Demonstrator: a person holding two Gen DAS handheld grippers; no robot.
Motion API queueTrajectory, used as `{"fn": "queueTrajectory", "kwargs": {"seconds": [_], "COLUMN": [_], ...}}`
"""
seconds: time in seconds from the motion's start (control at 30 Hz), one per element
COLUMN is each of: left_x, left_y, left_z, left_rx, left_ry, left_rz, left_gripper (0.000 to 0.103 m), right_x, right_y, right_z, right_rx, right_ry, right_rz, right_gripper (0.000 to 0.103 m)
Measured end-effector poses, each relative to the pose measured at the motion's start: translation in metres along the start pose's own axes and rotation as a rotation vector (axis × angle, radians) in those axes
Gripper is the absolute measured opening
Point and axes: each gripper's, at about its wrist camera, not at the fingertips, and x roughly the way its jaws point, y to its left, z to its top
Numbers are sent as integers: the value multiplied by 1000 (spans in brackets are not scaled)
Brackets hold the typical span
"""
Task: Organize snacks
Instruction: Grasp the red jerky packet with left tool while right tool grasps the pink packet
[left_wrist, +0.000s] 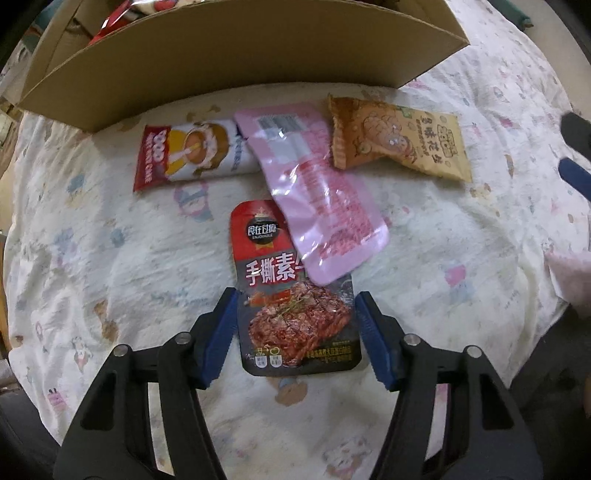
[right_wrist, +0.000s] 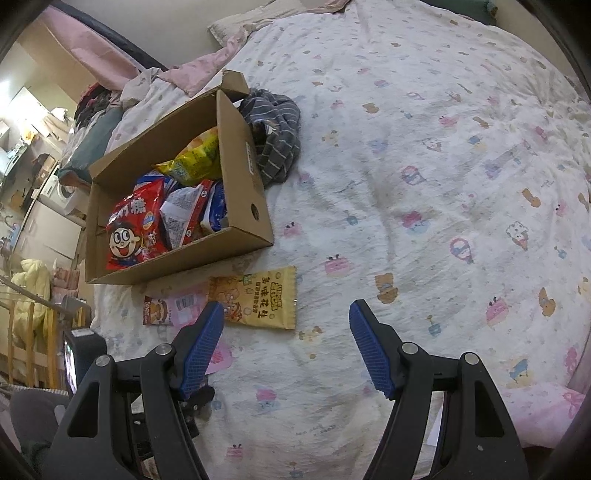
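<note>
Left gripper (left_wrist: 295, 314) spread, blue pads either side of the dark jerky packet (left_wrist: 295, 317) lying flat on the bedsheet (left_wrist: 92, 258), nothing pinched; looks lined up to lift it. Pink pouch (left_wrist: 314, 192) overlaps its top corner, so a pull may drag it. Right gripper (right_wrist: 286, 332) spread, idle near the peanut packet (right_wrist: 258, 299); cardboard box (right_wrist: 243, 173), partly filled, sits just beyond.

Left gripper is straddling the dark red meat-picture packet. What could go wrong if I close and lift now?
1. The glossy pink plastic packet overlaps the dark red meat-picture snack packet, so lifting may drag or flip it.
2. The open left gripper sits low on that flat packet; the blue fingers might pinch the cartoon-print bedsheet instead.
</note>
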Motion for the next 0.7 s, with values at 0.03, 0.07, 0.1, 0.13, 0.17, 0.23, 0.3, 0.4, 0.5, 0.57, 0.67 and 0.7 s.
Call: {"fn": "queueTrajectory", "kwargs": {"seconds": [0.03, 0.07, 0.1, 0.13, 0.17, 0.23, 0.3, 0.4, 0.5, 0.57, 0.67, 0.7], "left_x": [-2, -4, -5, -7, -8, -10, -12, -16, -19, -25, -36, -38], "left_y": [3, 4, 6, 9, 13, 25, 39, 62, 84, 96, 102, 102], "left_z": [-2, -7, -10, -15, -20, -26, -31, -32, -30, -28, -25, -24], "left_rx": [7, 16, 24, 28, 28, 11, -18, -70, -133, -165, -182, -189], "left_ry": [3, 4, 7, 9, 10, 14, 9, -7, -20, -49, -91, -100], "left_rz": [-3, -4, -5, -5, -3, -3, 4, 28, 37, 51, 59, 57], "left_gripper": [60, 60, 60, 60, 60, 60, 60, 60, 60, 59, 59, 59], "right_x": [1, 3, 5, 7, 9, 16, 27, 50, 75, 90, 118, 126], "right_y": [2, 4, 7, 11, 14, 25, 36, 54, 70, 82, 99, 102], "right_z": [0, 0, 1, 1, 1, 2, 1, -5, -11, -13, -17, -18], "right_rx": [-1, -3, -5, -10, -15, -32, -43, -49, -69, -97, -156, -172], "right_ry": [2, 6, 11, 17, 22, 46, 90, 192, 283, 319, 373, 390], "right_rz": [2, 5, 11, 19, 24, 45, 79, 119, 103, 81, 21, 2], "right_gripper": [73, 73, 73, 73, 73, 73, 73, 73, 73, 73, 73, 73]}}
